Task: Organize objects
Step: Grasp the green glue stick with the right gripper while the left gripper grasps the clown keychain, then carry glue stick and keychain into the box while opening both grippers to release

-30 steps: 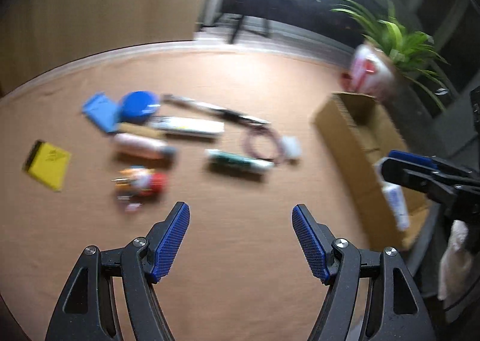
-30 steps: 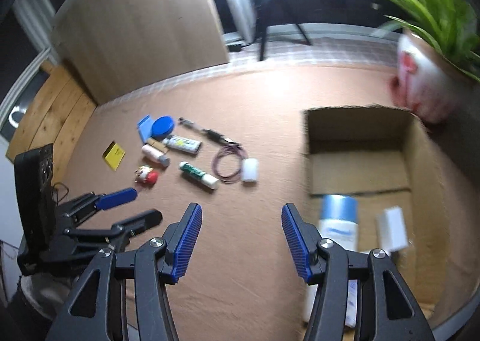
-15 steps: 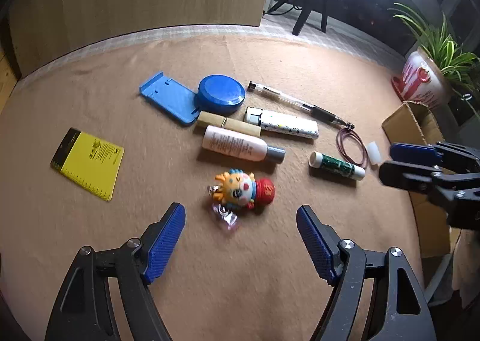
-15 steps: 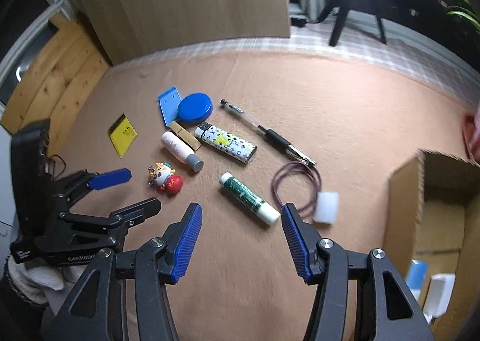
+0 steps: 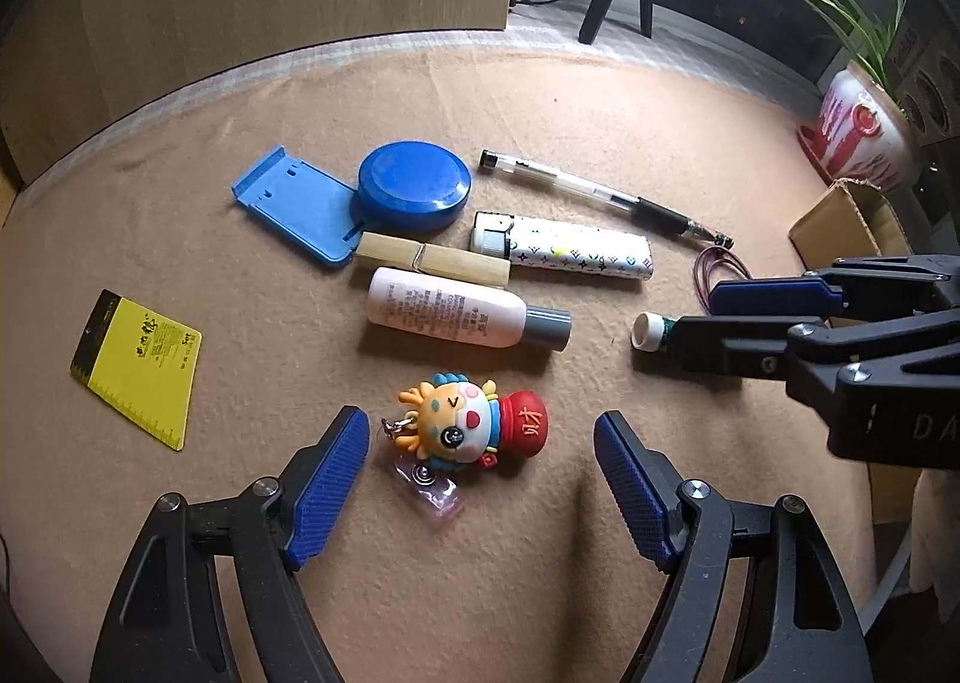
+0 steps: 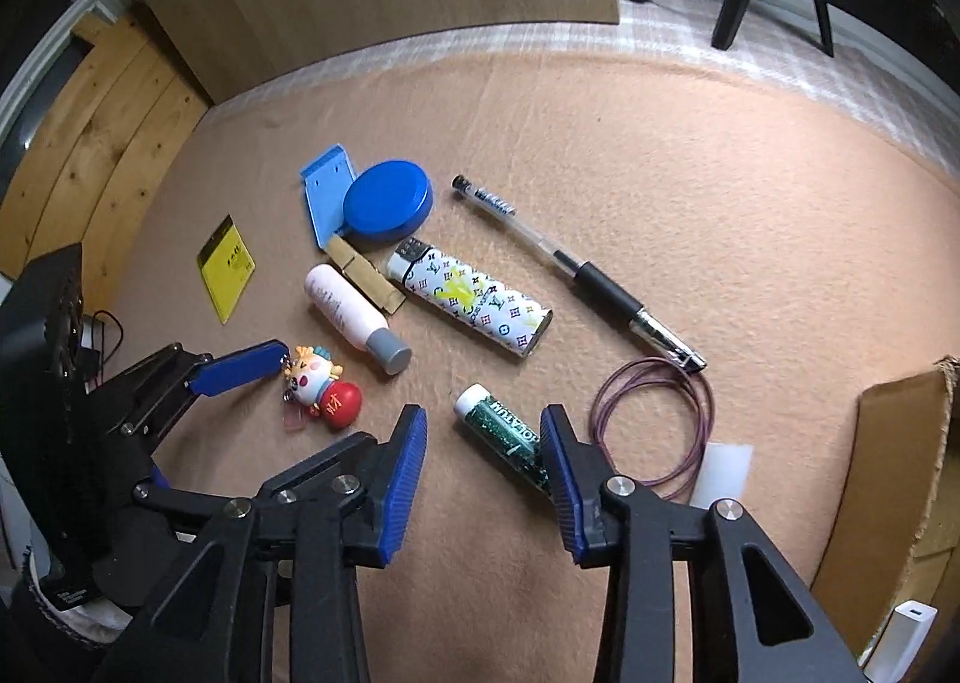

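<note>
- yellow notepad [image 5: 138, 368] sits off on the far left of the tan felt mat [image 5: 600, 95], well apart from the rest
- left gripper [image 5: 480, 467] is spread wide, pointing steeply down, with the little cartoon keychain figure [image 5: 474, 428] on the mat between its blue pads (nothing touching it)
- behind that there's a cluster: blue plastic stand [image 5: 294, 206] with the round blue lid [image 5: 414, 194] overlapping its corner, then a wooden clothespin [image 5: 432, 260] lying just beside the pink bottle [image 5: 456, 314]
- patterned lighter [image 6: 471, 302] and the clear pen [image 6: 576, 269] lie further right, both slanted
- right gripper [image 6: 483, 461] has its jaws closing around the green glue stick [image 6: 504, 437]; one pad is right at the stick's end, the other not on it, so no pinch
- purple cable loop [image 6: 654, 425] with its white plug [image 6: 723, 473] is just beside that
- cardboard box [image 6: 888, 479] stands at the far right edge of the mat
</note>
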Demonstrator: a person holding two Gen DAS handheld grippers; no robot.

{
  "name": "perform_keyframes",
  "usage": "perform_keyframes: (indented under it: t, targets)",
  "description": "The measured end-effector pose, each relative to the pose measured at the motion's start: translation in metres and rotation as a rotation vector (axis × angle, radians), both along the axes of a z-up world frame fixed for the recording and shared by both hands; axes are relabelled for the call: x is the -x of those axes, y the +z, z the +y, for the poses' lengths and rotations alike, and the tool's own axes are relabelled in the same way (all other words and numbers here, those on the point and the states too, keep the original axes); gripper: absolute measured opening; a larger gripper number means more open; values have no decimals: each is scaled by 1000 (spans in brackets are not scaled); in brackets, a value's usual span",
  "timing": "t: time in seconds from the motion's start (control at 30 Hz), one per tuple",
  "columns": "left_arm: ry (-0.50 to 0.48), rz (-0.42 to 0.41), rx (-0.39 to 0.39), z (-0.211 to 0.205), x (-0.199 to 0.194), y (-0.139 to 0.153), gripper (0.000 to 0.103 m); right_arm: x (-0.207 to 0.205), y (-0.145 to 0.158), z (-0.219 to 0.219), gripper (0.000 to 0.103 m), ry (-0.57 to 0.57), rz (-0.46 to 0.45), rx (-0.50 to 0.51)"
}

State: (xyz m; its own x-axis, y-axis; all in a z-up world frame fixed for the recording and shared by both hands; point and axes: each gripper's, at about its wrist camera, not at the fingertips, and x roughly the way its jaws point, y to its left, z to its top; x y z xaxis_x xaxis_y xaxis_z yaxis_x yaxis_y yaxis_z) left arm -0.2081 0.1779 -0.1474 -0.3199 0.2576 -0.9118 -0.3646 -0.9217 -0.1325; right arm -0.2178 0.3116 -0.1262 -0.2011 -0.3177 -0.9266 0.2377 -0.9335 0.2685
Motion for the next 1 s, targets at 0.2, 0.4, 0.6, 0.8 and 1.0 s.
perform_keyframes:
  t: [0.2,0.4,0.6,0.8,1.0]
  targets:
    - [2,15,12,-2,1,1,71,-4,-7,-2,32,14,-19,-23]
    - [5,26,10,-2,3,2,58,-19,-18,-2,21,21,-49,-32]
    - [3,37,7,-4,-1,3,57,-35,-19,-7,14,30,-25,-71]
    - [20,24,-27,-9,-13,5,57,-46,-20,-1,14,0,-15,-46]
    - [23,13,-69,-10,-31,11,57,-63,-12,15,14,-67,6,10]
